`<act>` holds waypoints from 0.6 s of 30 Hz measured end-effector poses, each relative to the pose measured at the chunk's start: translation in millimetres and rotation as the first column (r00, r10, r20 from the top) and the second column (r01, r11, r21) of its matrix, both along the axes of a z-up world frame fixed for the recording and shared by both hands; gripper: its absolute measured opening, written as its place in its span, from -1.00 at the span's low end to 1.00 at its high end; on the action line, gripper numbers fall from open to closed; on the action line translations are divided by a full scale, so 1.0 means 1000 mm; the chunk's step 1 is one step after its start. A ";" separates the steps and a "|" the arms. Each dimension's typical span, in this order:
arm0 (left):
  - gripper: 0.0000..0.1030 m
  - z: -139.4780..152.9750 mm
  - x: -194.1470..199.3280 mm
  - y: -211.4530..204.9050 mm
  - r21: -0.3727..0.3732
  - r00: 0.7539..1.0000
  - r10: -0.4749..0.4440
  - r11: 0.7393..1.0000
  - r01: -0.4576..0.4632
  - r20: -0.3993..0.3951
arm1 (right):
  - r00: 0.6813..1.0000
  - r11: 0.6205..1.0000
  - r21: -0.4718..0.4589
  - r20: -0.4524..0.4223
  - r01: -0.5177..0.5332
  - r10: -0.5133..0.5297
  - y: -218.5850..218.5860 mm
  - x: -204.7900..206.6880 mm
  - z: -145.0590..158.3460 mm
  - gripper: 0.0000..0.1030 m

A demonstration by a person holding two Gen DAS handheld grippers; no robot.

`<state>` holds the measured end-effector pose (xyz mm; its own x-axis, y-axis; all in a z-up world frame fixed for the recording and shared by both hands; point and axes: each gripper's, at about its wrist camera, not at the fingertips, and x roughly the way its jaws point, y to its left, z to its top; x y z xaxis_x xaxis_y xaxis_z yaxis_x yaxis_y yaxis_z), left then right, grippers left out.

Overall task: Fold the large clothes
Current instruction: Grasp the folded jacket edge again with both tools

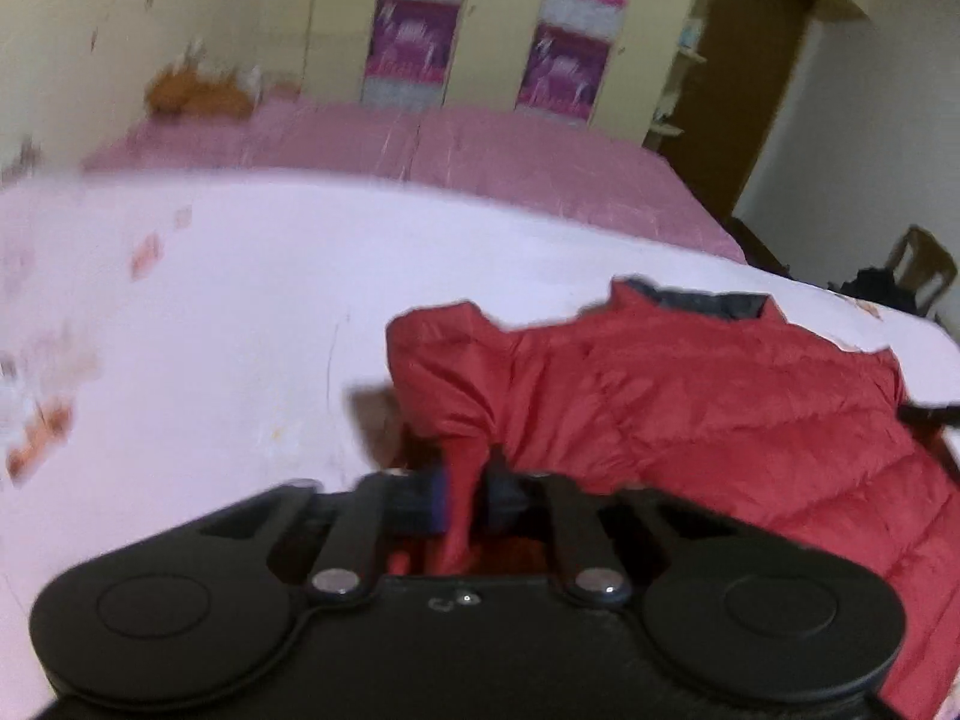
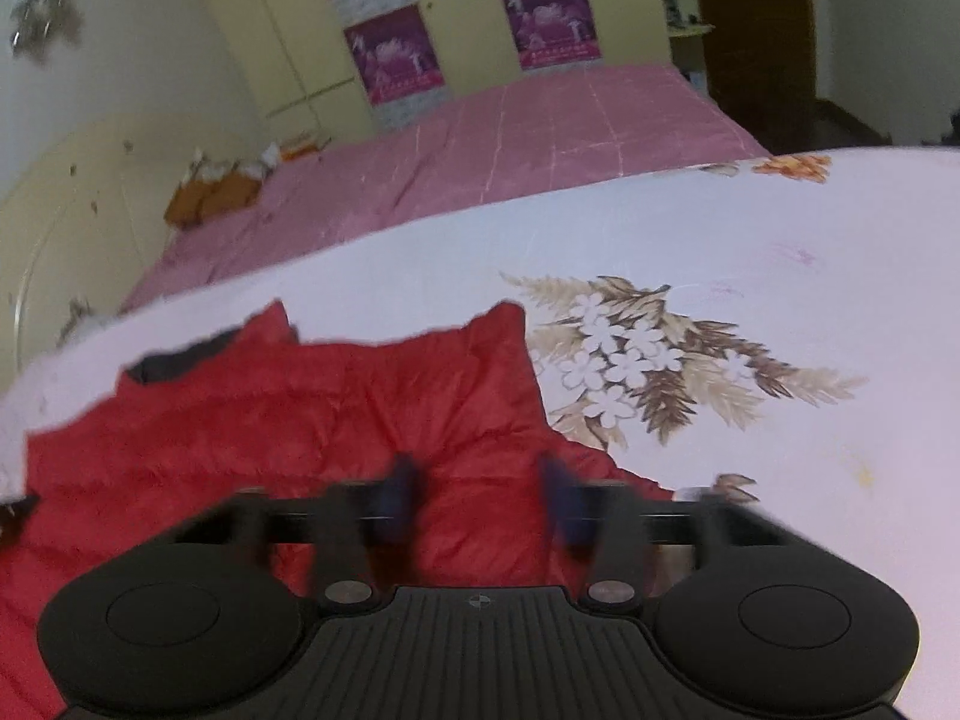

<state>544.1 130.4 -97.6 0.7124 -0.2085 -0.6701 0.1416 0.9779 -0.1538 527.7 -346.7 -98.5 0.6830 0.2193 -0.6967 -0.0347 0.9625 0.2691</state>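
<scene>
**Red jacket on the bed, one gripper pinching it, the other spread above it**

Left wrist view: the left gripper (image 1: pixel 465 495) is closed on a gathered fold of the red quilted jacket (image 1: pixel 708 402), the cloth pulled up tight between its blue-padded fingers (image 1: pixel 435 498). The jacket lies on the white floral sheet (image 1: pixel 210 312) of the bed, its dark-lined collar (image 1: pixel 708 303) on the jacket's far edge. Beyond the jacket a pink bedspread (image 1: pixel 480 162) runs to a yellow wardrobe (image 1: pixel 288 18) with purple posters (image 1: pixel 414 42).

Right wrist view: the right gripper (image 2: pixel 480 495) hangs over the jacket (image 2: pixel 288 414) with its jaws spread apart and nothing between them; the blur makes it hard to say whether the fingers (image 2: pixel 399 492) touch the fabric. A brown-and-white flower print (image 2: pixel 648 354) on the sheet (image 2: pixel 780 276) lies just right of the jacket. The pink bedspread (image 2: pixel 510 138) is behind the jacket, with orange items (image 2: pixel 216 195) at its left end.
</scene>
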 end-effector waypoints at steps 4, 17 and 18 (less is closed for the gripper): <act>-0.89 0.033 -0.012 -0.007 0.043 0.984 -0.014 0.999 0.006 0.178 | 0.985 0.997 -0.074 0.173 0.028 -0.015 0.008 -0.018 0.026 -0.90; -0.89 -0.023 0.037 -0.028 0.128 0.997 -0.011 0.992 0.002 0.070 | 0.998 0.992 -0.109 0.016 0.069 -0.068 0.002 0.030 -0.020 -0.91; -0.89 -0.024 0.036 -0.027 0.124 0.997 -0.009 0.992 0.000 0.073 | 0.998 0.992 -0.107 -0.007 0.059 -0.060 0.002 0.030 -0.029 -0.90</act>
<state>579.7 103.6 -121.9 0.7596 -0.1303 -0.6372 0.1523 0.9881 -0.0205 558.2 -344.6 -127.5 0.6851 0.1023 -0.7212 0.0258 0.9861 0.1643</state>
